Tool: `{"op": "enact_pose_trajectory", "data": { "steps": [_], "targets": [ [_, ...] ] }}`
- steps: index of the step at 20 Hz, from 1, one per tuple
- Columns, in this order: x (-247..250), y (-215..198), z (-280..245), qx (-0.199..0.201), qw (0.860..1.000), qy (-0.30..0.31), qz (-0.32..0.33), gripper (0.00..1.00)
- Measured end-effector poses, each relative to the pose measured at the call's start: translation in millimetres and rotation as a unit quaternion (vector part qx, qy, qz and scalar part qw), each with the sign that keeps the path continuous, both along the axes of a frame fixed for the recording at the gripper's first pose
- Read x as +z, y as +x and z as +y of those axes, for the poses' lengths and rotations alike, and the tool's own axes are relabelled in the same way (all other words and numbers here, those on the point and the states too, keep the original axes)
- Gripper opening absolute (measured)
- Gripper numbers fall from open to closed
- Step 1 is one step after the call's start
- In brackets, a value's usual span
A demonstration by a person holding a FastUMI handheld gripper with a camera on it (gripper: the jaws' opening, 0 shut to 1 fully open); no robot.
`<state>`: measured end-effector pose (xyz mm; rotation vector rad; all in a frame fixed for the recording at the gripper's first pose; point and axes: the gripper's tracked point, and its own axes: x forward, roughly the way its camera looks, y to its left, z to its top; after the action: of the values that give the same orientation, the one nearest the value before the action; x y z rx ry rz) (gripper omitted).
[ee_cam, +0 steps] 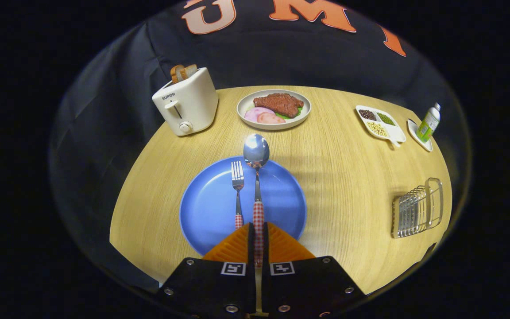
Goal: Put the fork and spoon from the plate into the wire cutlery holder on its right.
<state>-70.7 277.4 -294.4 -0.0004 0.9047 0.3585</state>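
- The gripper point(258, 235) is closed on the spoon point(256, 177): both fingers press the checked handle, which runs back between them.
- The spoon points straight ahead from the fingers; its bowl reaches past the far rim of the plate point(210, 212), and it looks lifted, though I cannot tell how far it clears the plate.
- The fork point(237, 190) lies on the plate just left of the spoon, parallel to it, tines pointing away; its checked handle end sits by the left finger, not gripped.
- The plate is blue and lies on the round wooden table point(339, 186), directly ahead of and under the fingers.
- The wire holder point(416, 210) stands well to the right of the plate, near the table's right edge, with nothing seen in it.
- Beyond the plate, a bowl point(274, 109) holds meat, pink slices and some green.
- To the bowl's left stands a white toaster point(186, 104) with bread point(183, 71) sticking out of its top.
- At the far right lies a divided tray point(380, 123) with dark, green and pale beans in separate compartments.
- Just right of that tray, a small green bottle point(428, 122) stands on a white saucer point(419, 135).
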Motion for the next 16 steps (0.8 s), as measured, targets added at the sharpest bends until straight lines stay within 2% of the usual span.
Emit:
{"op": "enact_pose_trajectory", "data": {
  "steps": [6, 9, 16],
  "targets": [
    [36, -9, -87, -0.039, 0.999, -0.009, 0.011, 0.06],
    [46, -14, -150, -0.057, 0.997, -0.051, 0.022, 0.06],
    [64, -29, -238, -0.061, 0.989, -0.099, 0.089, 0.06]
  ]
}}
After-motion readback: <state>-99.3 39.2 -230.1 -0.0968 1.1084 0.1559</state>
